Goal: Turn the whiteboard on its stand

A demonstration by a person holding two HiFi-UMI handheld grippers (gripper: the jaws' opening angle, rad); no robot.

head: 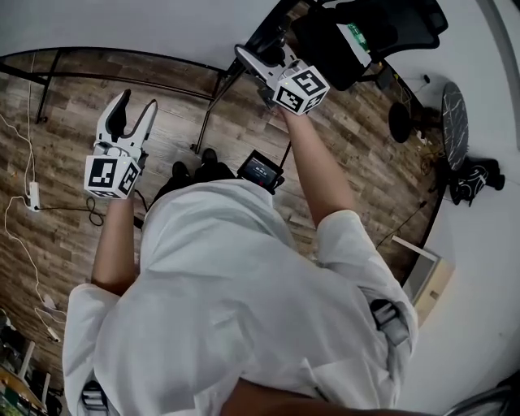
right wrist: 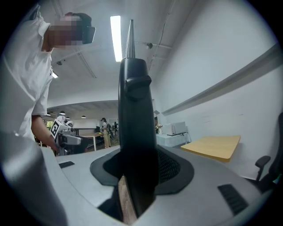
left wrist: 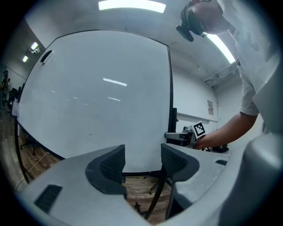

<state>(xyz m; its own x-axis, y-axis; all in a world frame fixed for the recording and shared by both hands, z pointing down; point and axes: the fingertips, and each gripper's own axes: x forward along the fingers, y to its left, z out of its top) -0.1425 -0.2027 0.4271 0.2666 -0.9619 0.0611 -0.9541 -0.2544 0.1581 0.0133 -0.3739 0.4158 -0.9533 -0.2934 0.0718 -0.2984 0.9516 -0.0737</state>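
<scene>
The whiteboard fills the top of the head view, its black frame running along the bottom and up the right side. In the left gripper view the whiteboard stands wide and blank on its stand. My right gripper is shut on the board's right frame edge, which shows as a black upright bar between the jaws of the right gripper. The left gripper view also catches that right gripper at the board's edge. My left gripper hangs open, short of the board, and nothing lies between the jaws of the left gripper.
A black stand leg reaches onto the wood floor near the person's shoes. A black office chair stands behind the board at the right. A power strip with cables lies at the left. A wooden panel leans at the right wall.
</scene>
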